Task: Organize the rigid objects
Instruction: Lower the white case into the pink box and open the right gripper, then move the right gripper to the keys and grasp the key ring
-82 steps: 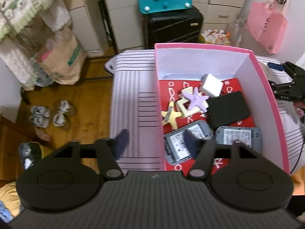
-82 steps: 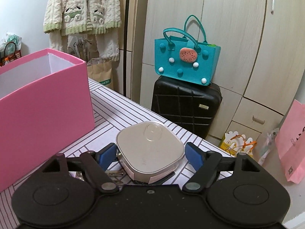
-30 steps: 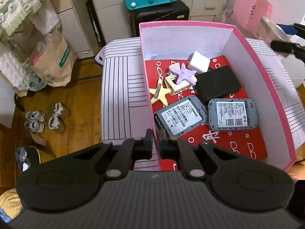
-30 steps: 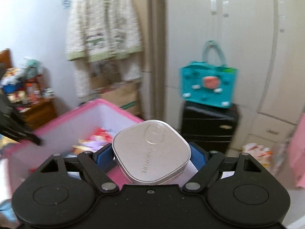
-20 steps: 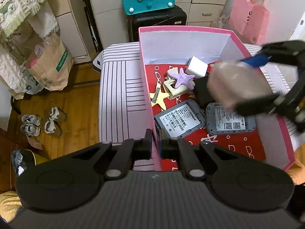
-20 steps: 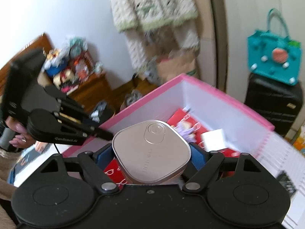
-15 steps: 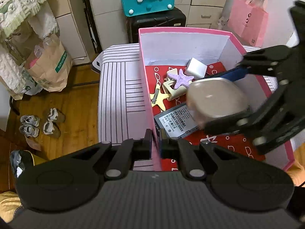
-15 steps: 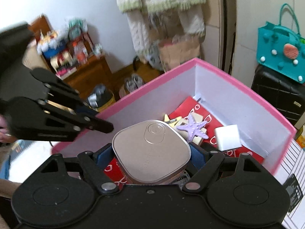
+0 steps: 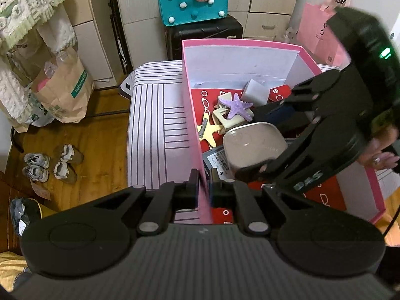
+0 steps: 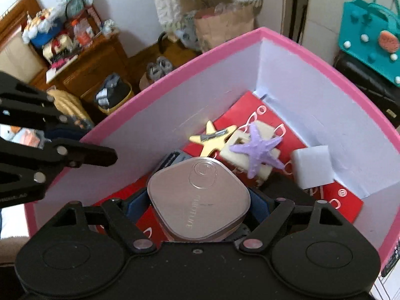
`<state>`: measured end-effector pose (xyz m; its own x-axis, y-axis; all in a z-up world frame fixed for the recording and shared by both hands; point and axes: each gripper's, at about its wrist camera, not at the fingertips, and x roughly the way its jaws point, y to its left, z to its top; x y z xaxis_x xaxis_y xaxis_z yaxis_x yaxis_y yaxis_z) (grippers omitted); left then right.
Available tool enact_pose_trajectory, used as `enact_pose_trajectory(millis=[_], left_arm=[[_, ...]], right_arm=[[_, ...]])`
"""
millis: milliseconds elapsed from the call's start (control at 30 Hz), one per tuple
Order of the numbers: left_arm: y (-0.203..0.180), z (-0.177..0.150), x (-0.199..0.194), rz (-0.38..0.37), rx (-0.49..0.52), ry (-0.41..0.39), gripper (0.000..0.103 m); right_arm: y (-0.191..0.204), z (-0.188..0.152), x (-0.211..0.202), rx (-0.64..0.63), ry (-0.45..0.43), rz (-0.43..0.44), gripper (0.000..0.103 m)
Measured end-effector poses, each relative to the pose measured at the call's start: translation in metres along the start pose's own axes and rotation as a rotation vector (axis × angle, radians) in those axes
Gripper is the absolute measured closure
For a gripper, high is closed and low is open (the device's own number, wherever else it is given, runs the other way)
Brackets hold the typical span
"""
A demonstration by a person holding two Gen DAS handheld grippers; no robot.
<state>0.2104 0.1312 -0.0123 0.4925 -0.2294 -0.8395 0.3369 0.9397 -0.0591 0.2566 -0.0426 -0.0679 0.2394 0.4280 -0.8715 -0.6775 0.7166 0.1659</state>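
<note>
A pink box (image 9: 240,42) with white inner walls stands on a striped table. My left gripper (image 9: 205,183) is shut on the box's left wall near the front corner. My right gripper (image 10: 198,201) is shut on a silver rounded-square case (image 10: 198,197) and hangs inside the box, tilted down, just above a grey labelled device (image 9: 216,158). From the left wrist the case (image 9: 252,145) hides most of the box floor. Behind the case lie a purple starfish (image 10: 255,147), a yellow star (image 10: 212,137) and a white block (image 10: 312,167).
The box floor is red printed paper (image 10: 345,200) with a black device (image 10: 282,187) on it. The striped table (image 9: 155,125) lies left of the box. Behind stand a teal bag (image 9: 192,0) on a black suitcase (image 9: 205,35). Shoes (image 9: 50,165) lie on the wooden floor.
My right gripper carried the silver case from beside the box over its rim and down inside. My left gripper, open at first, closed on the box's left wall and stays there.
</note>
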Motion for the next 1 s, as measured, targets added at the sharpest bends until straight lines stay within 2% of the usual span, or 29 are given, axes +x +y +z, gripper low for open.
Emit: enact_pose_trajectory(millis=[100, 267, 367, 467, 633, 833, 1000], left_arm=[[0.0, 0.0, 0.001, -0.004, 0.001, -0.005, 0.096], [0.0, -0.001, -0.001, -0.006, 0.002, -0.01, 0.096], [-0.002, -0.001, -0.001, -0.002, 0.007, -0.011, 0.096], [-0.002, -0.001, -0.001, 0.004, 0.004, -0.011, 0.096], [-0.003, -0.002, -0.002, 0.01, -0.01, -0.015, 0.096], [-0.006, -0.005, -0.004, 0.029, -0.021, -0.034, 0.096], [-0.011, -0.007, -0.004, 0.059, -0.013, -0.059, 0.096]], right_arm=[[-0.002, -0.003, -0.026, 0.009, -0.087, 0.003, 0.017], [-0.011, -0.031, -0.082, 0.059, -0.257, 0.012, 0.017], [-0.018, -0.059, -0.11, 0.104, -0.369, -0.023, 0.02], [-0.024, -0.086, -0.129, 0.144, -0.474, -0.101, 0.021], [-0.048, -0.128, -0.142, 0.214, -0.531, -0.209, 0.021], [-0.083, -0.17, -0.138, 0.313, -0.528, -0.337, 0.021], [-0.11, -0.193, -0.129, 0.376, -0.5, -0.363, 0.026]])
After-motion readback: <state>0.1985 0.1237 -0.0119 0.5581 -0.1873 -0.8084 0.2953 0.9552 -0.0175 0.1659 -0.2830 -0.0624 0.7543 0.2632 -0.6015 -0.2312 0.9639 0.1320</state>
